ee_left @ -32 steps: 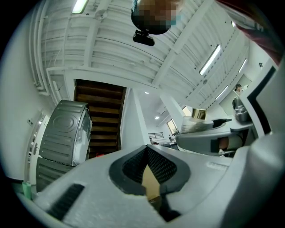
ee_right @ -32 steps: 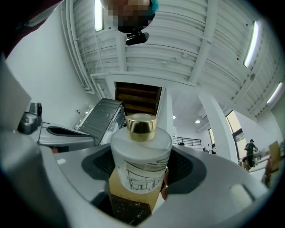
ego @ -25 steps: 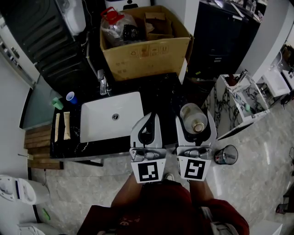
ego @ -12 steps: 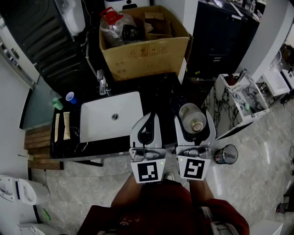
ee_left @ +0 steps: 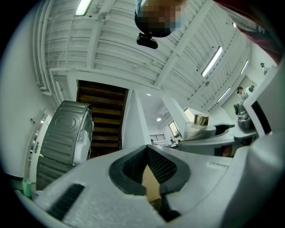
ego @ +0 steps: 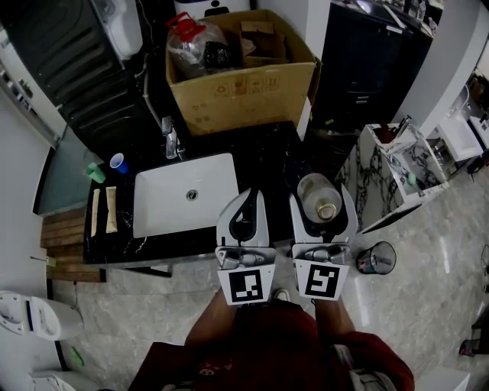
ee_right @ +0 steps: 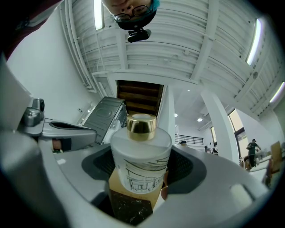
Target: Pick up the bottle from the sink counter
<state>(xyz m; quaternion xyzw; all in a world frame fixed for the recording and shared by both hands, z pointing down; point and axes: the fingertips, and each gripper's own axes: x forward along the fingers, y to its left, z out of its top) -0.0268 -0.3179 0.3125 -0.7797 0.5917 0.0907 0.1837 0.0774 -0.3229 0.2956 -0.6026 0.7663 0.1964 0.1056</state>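
The bottle [ee_right: 140,153] is gripped upright by the right tongs [ego: 323,191], lower centre, for a spill-free lift; the left tongs [ego: 246,197] are clenched, empty.

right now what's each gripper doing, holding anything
Left gripper: closed, holding nothing.
Right gripper: closed on the bottle, which stands upright between its jaws.

Strip lights [ee_right: 98,13] glare overhead, beyond the right gripper [ee_right: 141,173] and left gripper [ee_left: 149,176]. Fisheye bending blackens both gripper views' corners (the head view is dimmer overall). The gripper shells nearest the lens blur.
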